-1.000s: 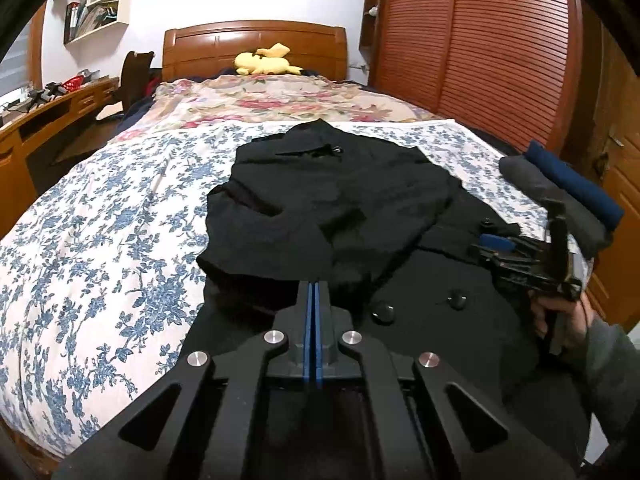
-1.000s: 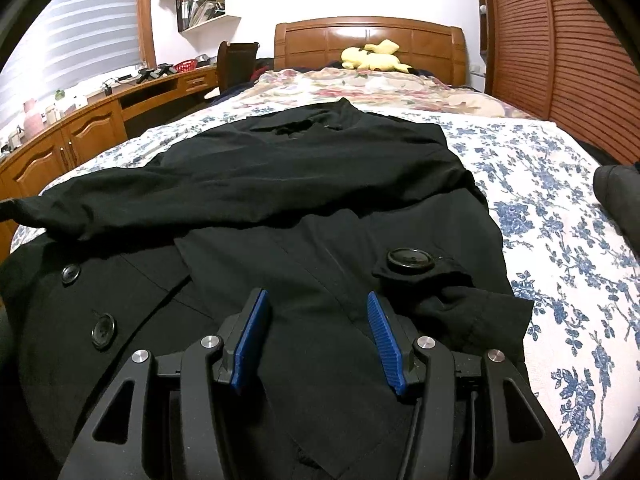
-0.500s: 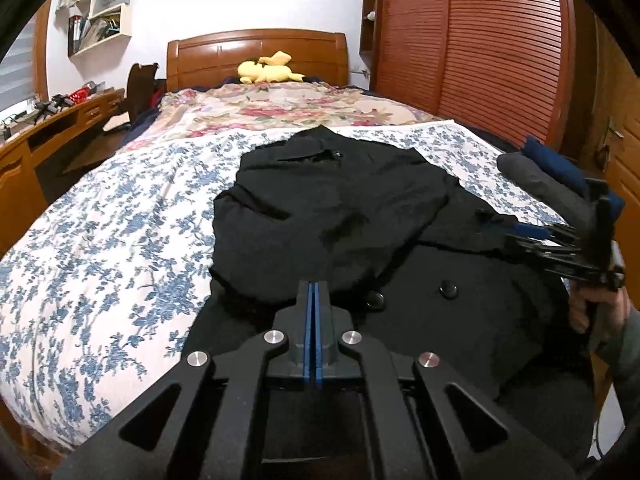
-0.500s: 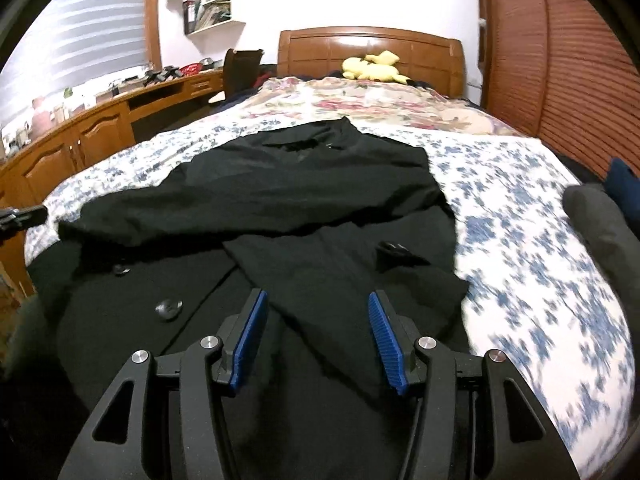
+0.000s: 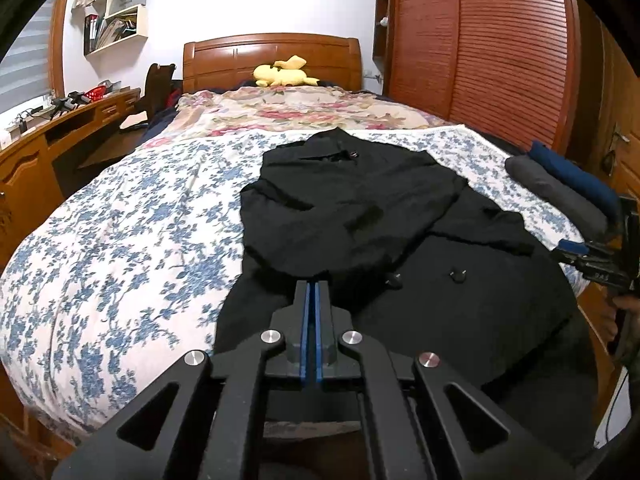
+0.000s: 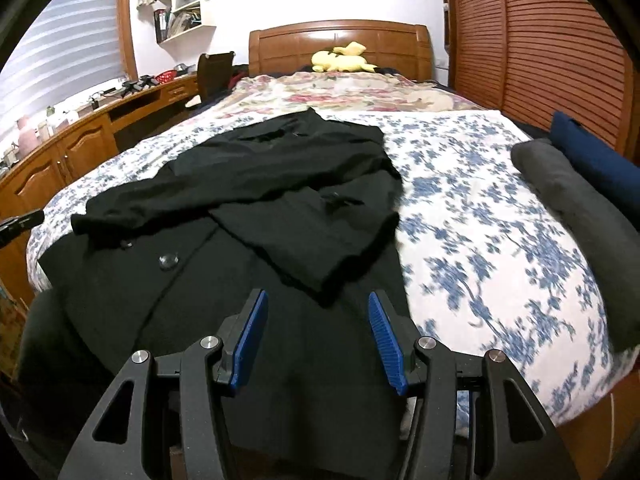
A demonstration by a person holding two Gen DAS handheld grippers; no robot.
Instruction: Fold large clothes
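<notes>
Blue-and-white floral bedspread (image 5: 120,240) covers the near part of the bed, with a pink-flowered quilt (image 5: 296,104) beyond it up to the wooden headboard (image 5: 272,54). Louvred wooden wardrobe doors (image 5: 500,48) fill the right side; their tops are cut off by the lens edge. A wooden desk (image 6: 80,136) runs along the left wall, and the small items on it are too small to identify.

Black coat (image 5: 380,216) lies flat on the bed, collar toward the headboard, both sleeves folded across the chest. Its hem runs off the near edge of the mattress and is hidden behind the gripper bodies in both views. Dark-on-dark fabric makes seams and front edges hard to trace; a few buttons (image 5: 458,276) show.

Grey rolled cloth (image 6: 580,208) and a navy one (image 6: 596,160) lie side by side at the right edge of the bed, partly cropped.

Yellow plush toy (image 6: 344,60) sits against the headboard.

Left gripper (image 5: 311,292): blue pads pressed together with only a sliver between, no cloth visible in the gap, tips above the lower coat.

Right gripper (image 6: 318,308): jaws spread, nothing between them, above the coat just short of the folded sleeve cuff. From the left wrist view it appears at the far right, partly cropped, with only part of the hand (image 5: 618,316) holding it visible.
</notes>
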